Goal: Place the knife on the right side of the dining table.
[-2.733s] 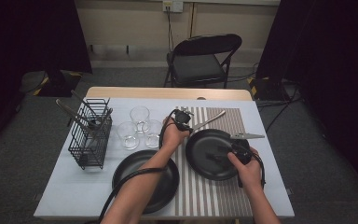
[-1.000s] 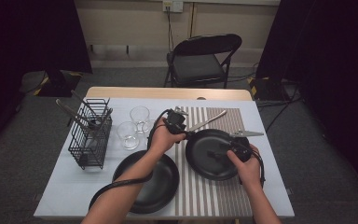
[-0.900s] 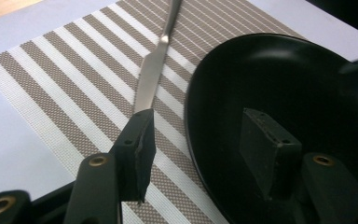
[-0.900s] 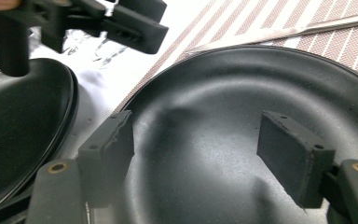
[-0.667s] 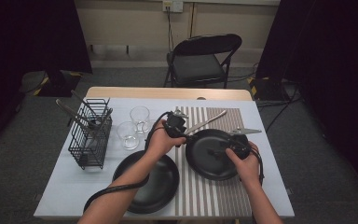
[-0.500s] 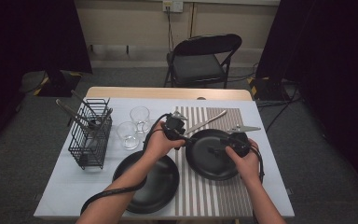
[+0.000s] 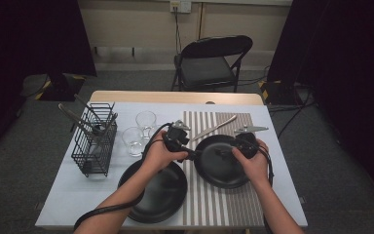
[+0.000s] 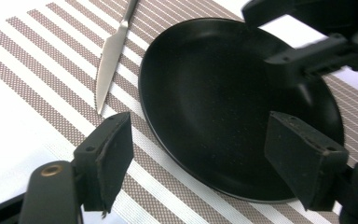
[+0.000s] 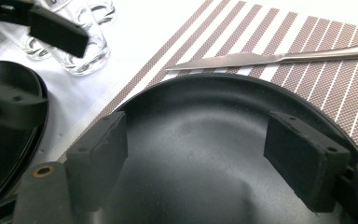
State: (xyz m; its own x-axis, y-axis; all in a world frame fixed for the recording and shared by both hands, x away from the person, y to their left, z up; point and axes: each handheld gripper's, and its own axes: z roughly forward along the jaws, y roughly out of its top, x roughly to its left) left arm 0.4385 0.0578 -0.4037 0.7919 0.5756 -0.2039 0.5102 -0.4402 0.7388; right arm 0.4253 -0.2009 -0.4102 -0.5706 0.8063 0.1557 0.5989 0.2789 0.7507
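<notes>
Black round plate (image 7: pixel 220 165) sits freed on the striped mat (image 7: pixel 224 207): left gripper (image 7: pixel 191 155), at its nine o'clock, has just been spreading, nothing between. Right gripper (image 7: pixel 239 147) at two o'clock gapes too, so placement looks done.

— How many plates?
— Two black plates (image 7: pixel 222 161) (image 7: pixel 156 192), two glasses (image 7: pixel 146 121) (image 7: pixel 133 140).
— Cutlery?
— One knife (image 7: pixel 214 128) and one spoon (image 7: pixel 250 129) on one striped mat (image 7: pixel 219 202); one wire rack (image 7: pixel 95 146).
</notes>
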